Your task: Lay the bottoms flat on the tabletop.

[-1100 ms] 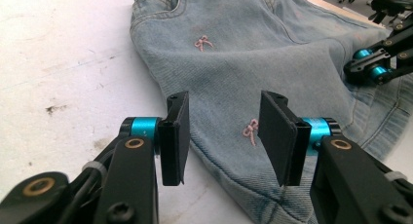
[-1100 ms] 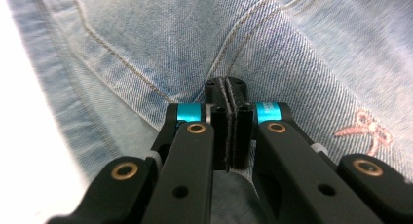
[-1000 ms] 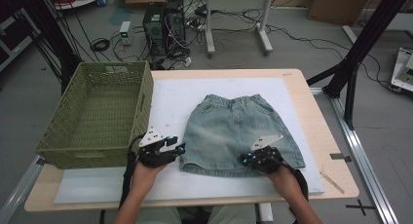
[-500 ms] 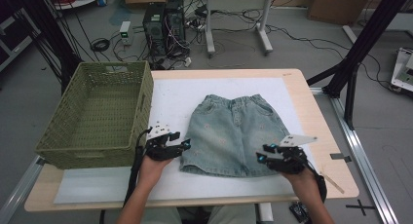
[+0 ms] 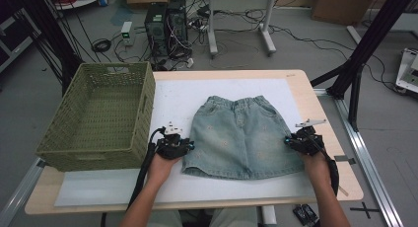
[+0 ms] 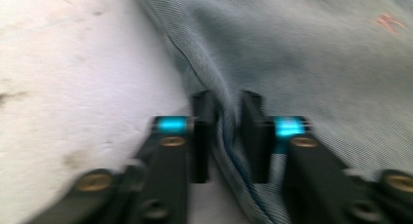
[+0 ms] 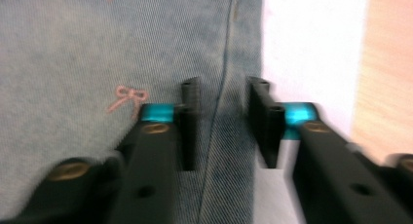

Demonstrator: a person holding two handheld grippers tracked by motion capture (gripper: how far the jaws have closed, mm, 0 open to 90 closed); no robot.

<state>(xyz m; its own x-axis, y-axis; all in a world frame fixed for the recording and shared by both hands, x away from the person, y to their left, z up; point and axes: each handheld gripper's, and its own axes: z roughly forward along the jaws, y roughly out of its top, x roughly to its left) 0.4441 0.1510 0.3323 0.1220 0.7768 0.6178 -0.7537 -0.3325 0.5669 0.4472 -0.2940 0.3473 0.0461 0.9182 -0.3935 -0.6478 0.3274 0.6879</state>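
Left hand-held gripper pinches the denim skirt's 9 o'clock edge.
Right hand-held gripper has been closing around the 3 o'clock seam, jaws not yet pressing; folding and the wicker basket remain.

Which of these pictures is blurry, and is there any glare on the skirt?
High view: evenly lit and fairly sharp, no glare on the denim skirt. Left gripper view: smeared, with the white mat washed out bright. Right gripper view: softly blurred, though the weave and a pink bow on the skirt still read.
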